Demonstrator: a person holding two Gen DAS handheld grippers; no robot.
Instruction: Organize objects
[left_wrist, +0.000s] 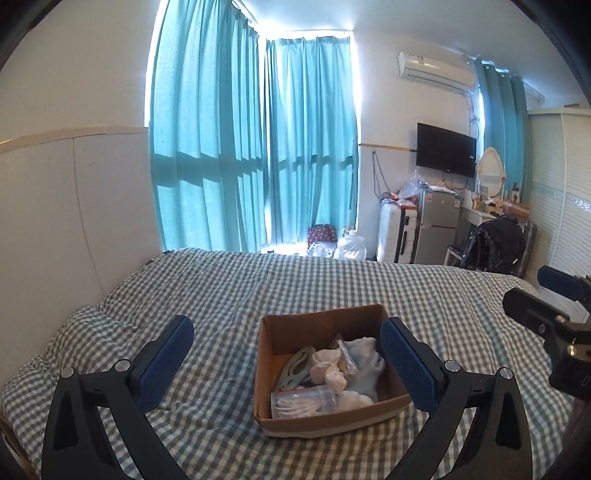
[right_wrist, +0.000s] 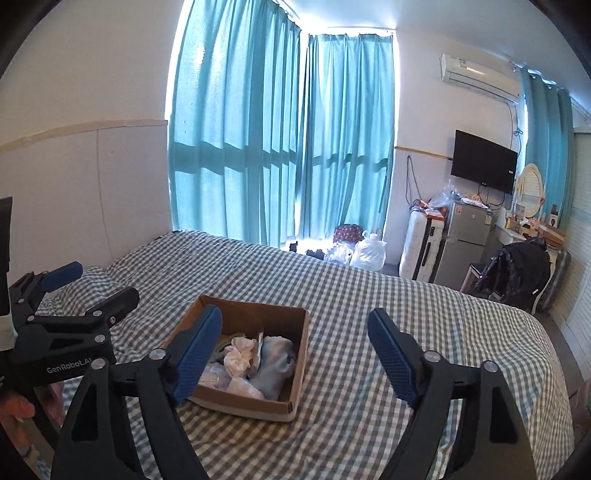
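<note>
Left claw (left_wrist: 286, 360) and right claw (right_wrist: 295, 354), both spread and empty, hovered over the open brown cardboard box (left_wrist: 373, 413) of white socks and small items, centred on the green-checked bed (left_wrist: 207, 284), apparently for reach.

This is a lived-in bedroom in a home. A bed (left_wrist: 258, 284) with a grey-and-white checked cover spreads out directly below and ahead of the hand-held gripper (left_wrist: 286, 354). Beyond it hang long teal curtains (left_wrist: 251, 147) over bright windows. Further ahead to the right are a wall-mounted television (left_wrist: 446, 149), an air conditioner (left_wrist: 436, 70), a small fridge (left_wrist: 437, 225), a white suitcase (left_wrist: 397, 236) and a dressing table mirror (left_wrist: 490, 171).
</note>
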